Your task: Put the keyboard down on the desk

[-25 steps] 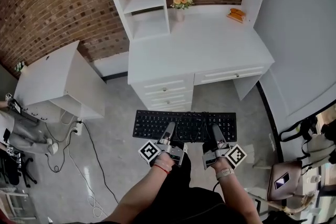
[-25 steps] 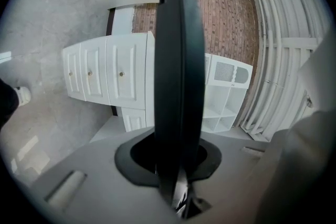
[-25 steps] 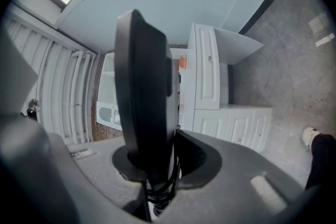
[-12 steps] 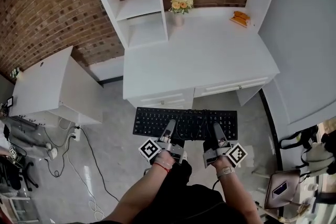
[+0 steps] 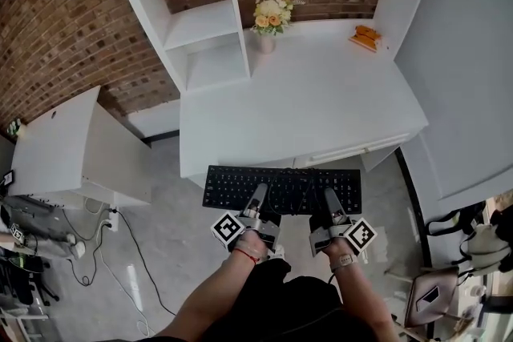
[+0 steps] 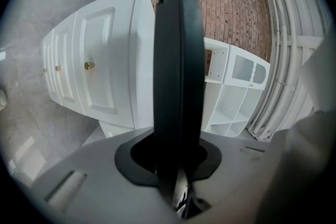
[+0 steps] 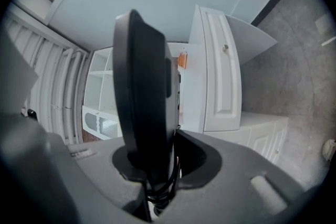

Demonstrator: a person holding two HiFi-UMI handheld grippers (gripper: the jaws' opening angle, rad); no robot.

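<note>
Black keyboard (image 5: pixel 280 190) isn't on the desk (image 5: pixel 304 104). I'm holding it level in the air just at the desk's front edge, over the floor (image 5: pixel 168 244). Left gripper (image 5: pixel 260 196) pinches its near edge left of centre, right gripper (image 5: pixel 329 200) pinches right of centre, both jaw pairs tight on the board. Flowers (image 5: pixel 269 12) and an orange item (image 5: pixel 364 34) sit at the desk's back.

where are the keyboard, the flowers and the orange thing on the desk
keyboard (image 5: pixel 282 184), head view, middle key rows
flowers (image 5: pixel 270 12), head view, the blooms
orange thing (image 5: pixel 365 36), head view, its top
</note>
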